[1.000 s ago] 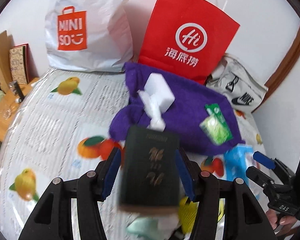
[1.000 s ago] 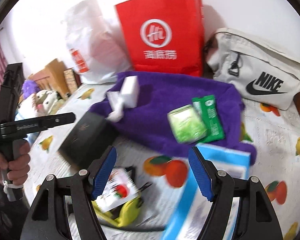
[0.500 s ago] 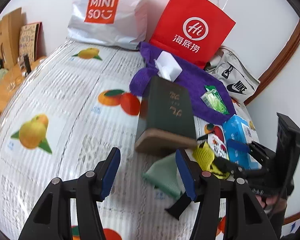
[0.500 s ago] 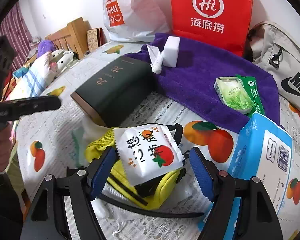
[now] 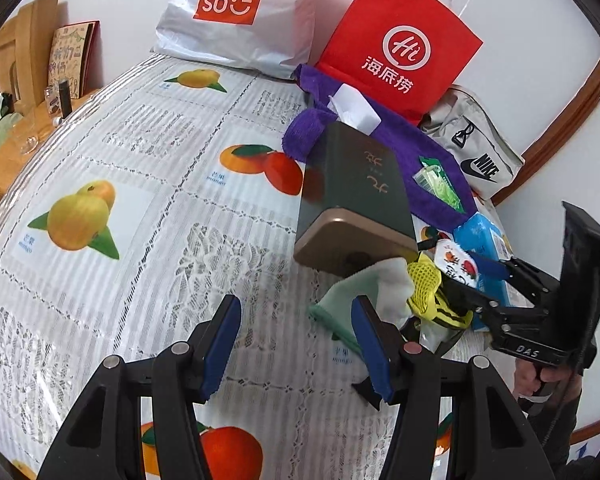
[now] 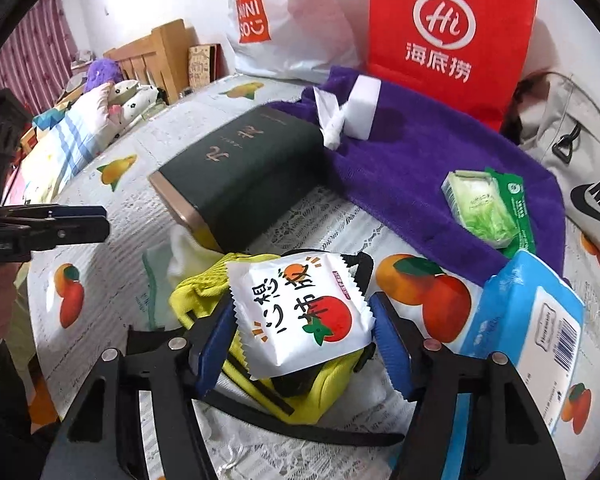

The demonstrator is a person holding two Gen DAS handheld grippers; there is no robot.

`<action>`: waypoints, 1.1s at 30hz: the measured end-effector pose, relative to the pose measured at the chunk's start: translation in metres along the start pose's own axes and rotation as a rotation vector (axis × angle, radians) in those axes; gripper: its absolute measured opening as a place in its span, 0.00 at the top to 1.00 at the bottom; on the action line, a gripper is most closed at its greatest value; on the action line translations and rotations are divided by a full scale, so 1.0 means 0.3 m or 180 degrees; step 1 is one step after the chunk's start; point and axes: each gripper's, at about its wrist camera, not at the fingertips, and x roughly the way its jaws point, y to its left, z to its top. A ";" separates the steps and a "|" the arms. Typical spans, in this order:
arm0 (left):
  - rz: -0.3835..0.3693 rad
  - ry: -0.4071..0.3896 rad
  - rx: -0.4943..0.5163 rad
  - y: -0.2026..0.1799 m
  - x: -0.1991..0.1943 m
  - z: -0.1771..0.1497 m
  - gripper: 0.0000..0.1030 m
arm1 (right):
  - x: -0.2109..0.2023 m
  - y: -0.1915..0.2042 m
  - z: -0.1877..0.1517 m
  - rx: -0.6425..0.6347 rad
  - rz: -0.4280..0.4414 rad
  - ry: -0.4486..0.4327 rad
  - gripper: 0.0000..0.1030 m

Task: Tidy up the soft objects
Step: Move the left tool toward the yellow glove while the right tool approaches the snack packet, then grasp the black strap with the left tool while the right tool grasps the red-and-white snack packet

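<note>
While nothing looks sorted yet, the left gripper (image 5: 296, 344) is held released and empty left of the dark box (image 6: 244, 168); a pale green cloth (image 5: 348, 304) lies at the box's near end. Right of it, the right gripper (image 6: 304, 344) is closing around a snack packet (image 6: 300, 312) atop a yellow mesh pouch (image 6: 204, 288).

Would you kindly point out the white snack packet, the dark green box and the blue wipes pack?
white snack packet (image 6: 304, 312): right wrist view, middle of its printed front.
dark green box (image 6: 240, 168): right wrist view, its top face.
blue wipes pack (image 6: 536, 312): right wrist view, its upper face.
</note>
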 end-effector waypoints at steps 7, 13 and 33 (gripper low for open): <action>-0.0011 0.0045 0.0112 -0.040 0.000 -0.033 0.46 | -0.072 -0.008 -0.050 0.0190 0.0028 -0.0143 0.43; -0.0024 0.0081 0.0196 -0.070 0.007 -0.067 0.46 | -0.131 0.007 -0.130 0.0349 0.0057 -0.0244 0.44; -0.0028 0.0094 0.0965 -0.265 0.066 -0.189 0.47 | -0.264 -0.026 -0.419 0.0901 -0.0051 -0.0348 0.44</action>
